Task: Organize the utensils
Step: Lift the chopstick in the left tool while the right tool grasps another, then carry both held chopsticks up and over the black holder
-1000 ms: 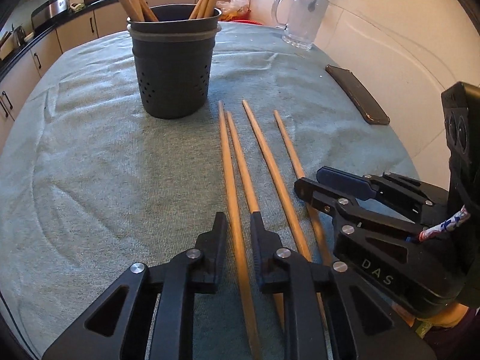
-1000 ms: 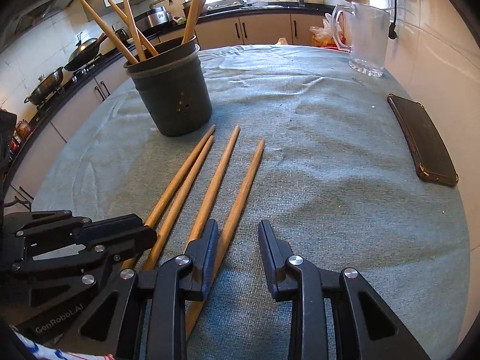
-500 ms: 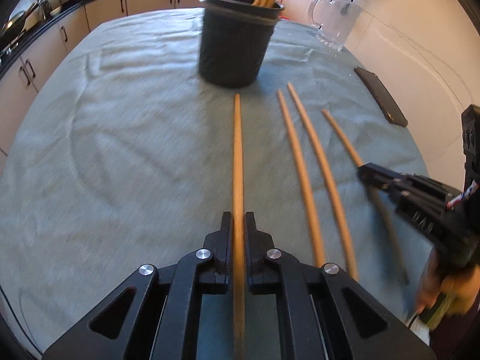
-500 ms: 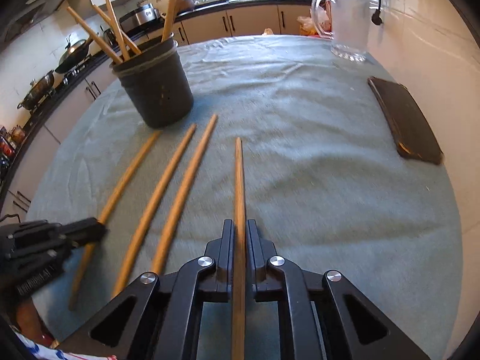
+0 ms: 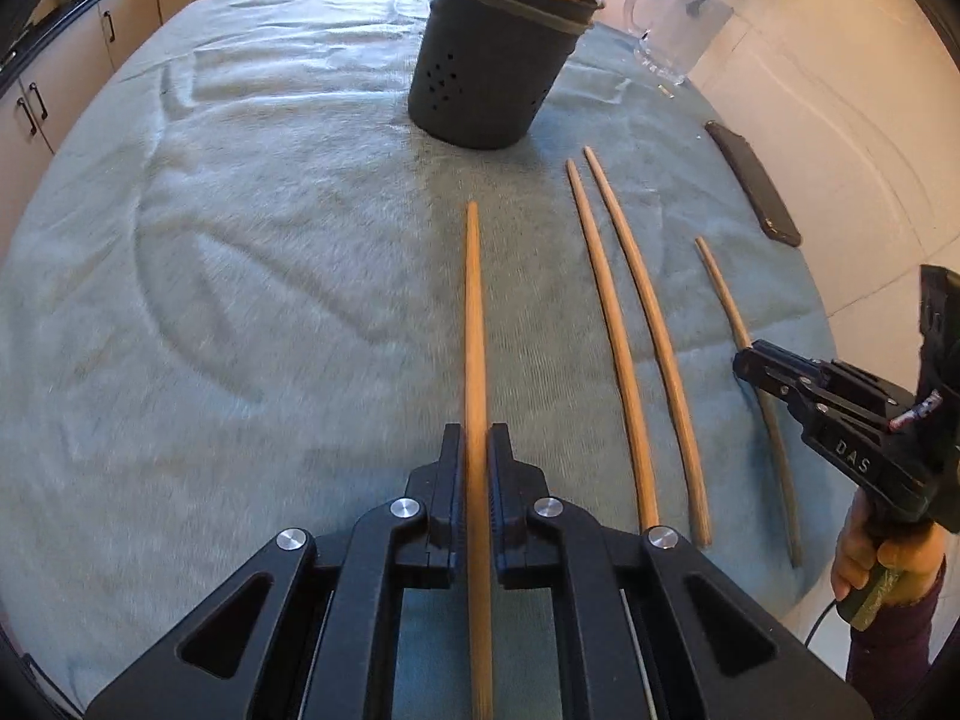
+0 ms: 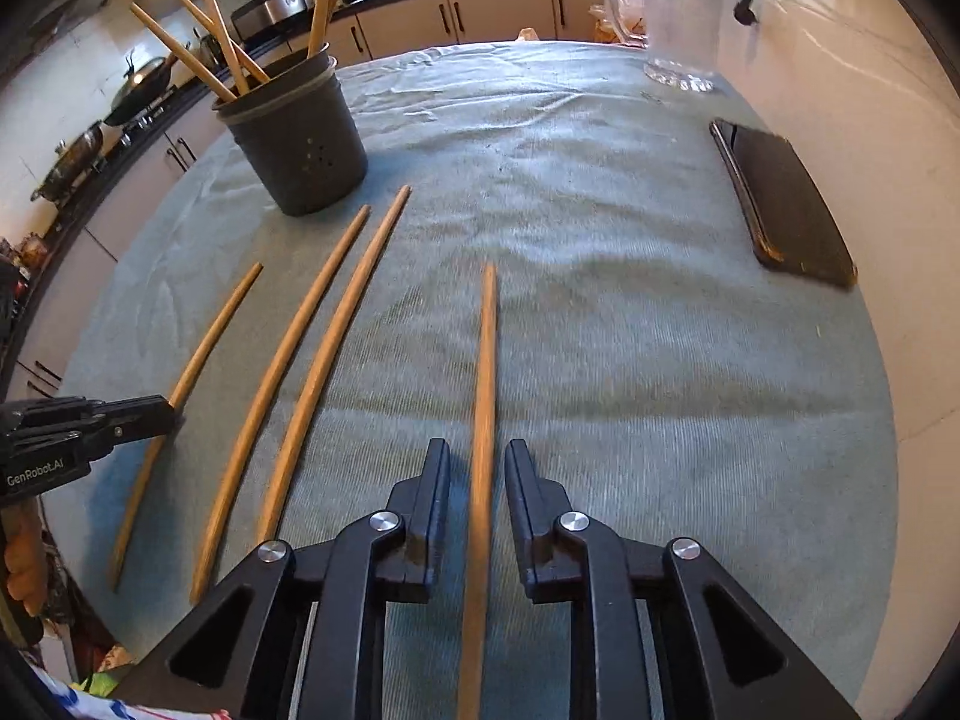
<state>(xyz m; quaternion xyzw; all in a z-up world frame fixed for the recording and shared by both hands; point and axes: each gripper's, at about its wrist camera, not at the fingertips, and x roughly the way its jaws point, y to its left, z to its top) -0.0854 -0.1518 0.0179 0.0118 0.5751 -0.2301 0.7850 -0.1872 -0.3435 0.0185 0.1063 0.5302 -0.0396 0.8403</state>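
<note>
My left gripper [image 5: 477, 450] is shut on a wooden chopstick [image 5: 474, 324] that points toward the dark utensil holder [image 5: 492, 60], which holds several chopsticks. My right gripper [image 6: 477, 468] stands open around another chopstick [image 6: 487, 360]; its fingers do not touch it. Two loose chopsticks [image 5: 612, 324] lie side by side on the cloth between the two grippers. The holder also shows in the right wrist view [image 6: 294, 132]. The right gripper appears at the right of the left wrist view [image 5: 780, 372], and the left gripper at the left of the right wrist view [image 6: 120, 414].
A grey-green cloth [image 6: 600, 210] covers the table. A dark phone [image 6: 780, 204] lies at the right edge. A glass pitcher [image 6: 678, 18] stands at the far right by the wall. Kitchen cabinets and a stove run behind and to the left.
The right gripper was shut on its chopstick half a second ago and has opened. The left gripper stays shut on its chopstick and has shifted left, away from the other chopsticks.
</note>
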